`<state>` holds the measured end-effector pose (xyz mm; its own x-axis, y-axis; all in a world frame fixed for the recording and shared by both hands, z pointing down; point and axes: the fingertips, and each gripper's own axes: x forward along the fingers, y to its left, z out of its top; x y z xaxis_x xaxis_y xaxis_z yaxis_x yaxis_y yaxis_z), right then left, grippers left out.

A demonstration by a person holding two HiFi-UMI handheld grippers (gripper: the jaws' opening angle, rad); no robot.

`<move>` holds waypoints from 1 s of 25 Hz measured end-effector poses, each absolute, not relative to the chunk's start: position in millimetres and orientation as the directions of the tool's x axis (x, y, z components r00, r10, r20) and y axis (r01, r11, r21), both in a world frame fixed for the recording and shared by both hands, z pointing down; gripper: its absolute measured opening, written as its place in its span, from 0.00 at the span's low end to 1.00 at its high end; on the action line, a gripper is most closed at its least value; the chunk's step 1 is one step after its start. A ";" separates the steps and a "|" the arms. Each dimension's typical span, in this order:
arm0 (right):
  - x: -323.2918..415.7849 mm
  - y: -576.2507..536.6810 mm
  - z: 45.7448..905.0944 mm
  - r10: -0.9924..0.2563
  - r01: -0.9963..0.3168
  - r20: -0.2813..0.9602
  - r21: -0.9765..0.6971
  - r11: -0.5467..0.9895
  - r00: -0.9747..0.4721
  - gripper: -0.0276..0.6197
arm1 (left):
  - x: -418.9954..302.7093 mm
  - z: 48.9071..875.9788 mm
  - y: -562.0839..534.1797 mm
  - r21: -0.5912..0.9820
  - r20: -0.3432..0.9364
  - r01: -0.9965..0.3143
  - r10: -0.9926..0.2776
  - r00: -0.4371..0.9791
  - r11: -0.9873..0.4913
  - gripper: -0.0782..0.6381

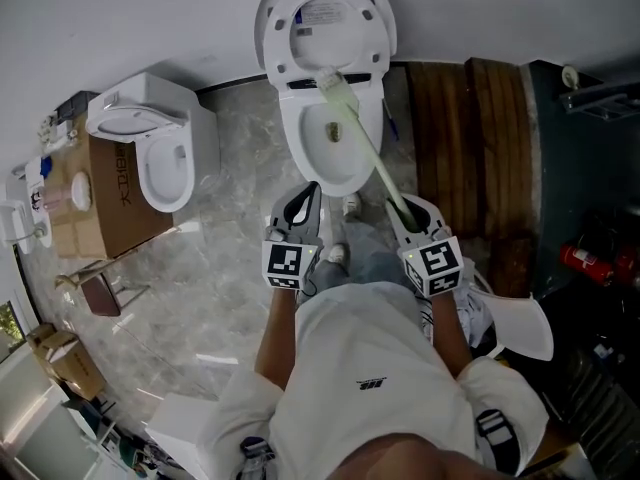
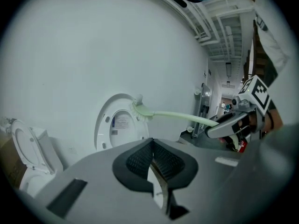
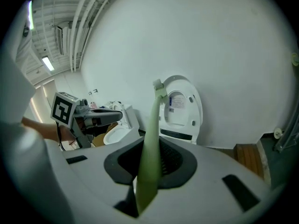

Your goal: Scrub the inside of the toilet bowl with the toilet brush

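A white toilet stands against the wall with its lid and seat raised. My right gripper is shut on the pale green toilet brush by its handle. The brush head hangs at the back rim of the bowl, above the water, near the raised seat. My left gripper is shut and holds nothing, hovering in front of the bowl's near edge. In the left gripper view the brush stretches from the right gripper to the lid.
A second white toilet sits on a cardboard box at the left. Dark wooden boards lie right of the bowl. A red object lies at the far right. The floor is grey marble tile.
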<state>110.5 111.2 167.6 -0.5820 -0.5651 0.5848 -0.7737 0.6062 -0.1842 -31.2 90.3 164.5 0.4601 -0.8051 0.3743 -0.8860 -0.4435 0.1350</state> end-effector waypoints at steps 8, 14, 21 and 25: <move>114.6 79.8 222.5 -0.477 -0.766 0.661 -0.242 0.596 -0.580 0.12 | -23.7 212.9 51.2 0.165 0.449 -0.887 -0.768 0.457 -0.432 0.12; 115.4 65.2 262.4 -0.423 -0.760 0.698 -0.273 0.589 -0.578 0.12 | -18.0 247.7 33.1 0.185 0.486 -0.887 -0.745 0.456 -0.422 0.12; 115.9 61.8 309.8 -0.364 -0.763 0.751 -0.279 0.583 -0.552 0.12 | -18.6 288.6 23.9 0.201 0.521 -0.887 -0.721 0.456 -0.415 0.12; 113.0 64.8 335.2 -0.337 -0.770 0.775 -0.282 0.573 -0.535 0.12 | -23.6 318.0 24.0 0.213 0.545 -0.887 -0.704 0.456 -0.410 0.12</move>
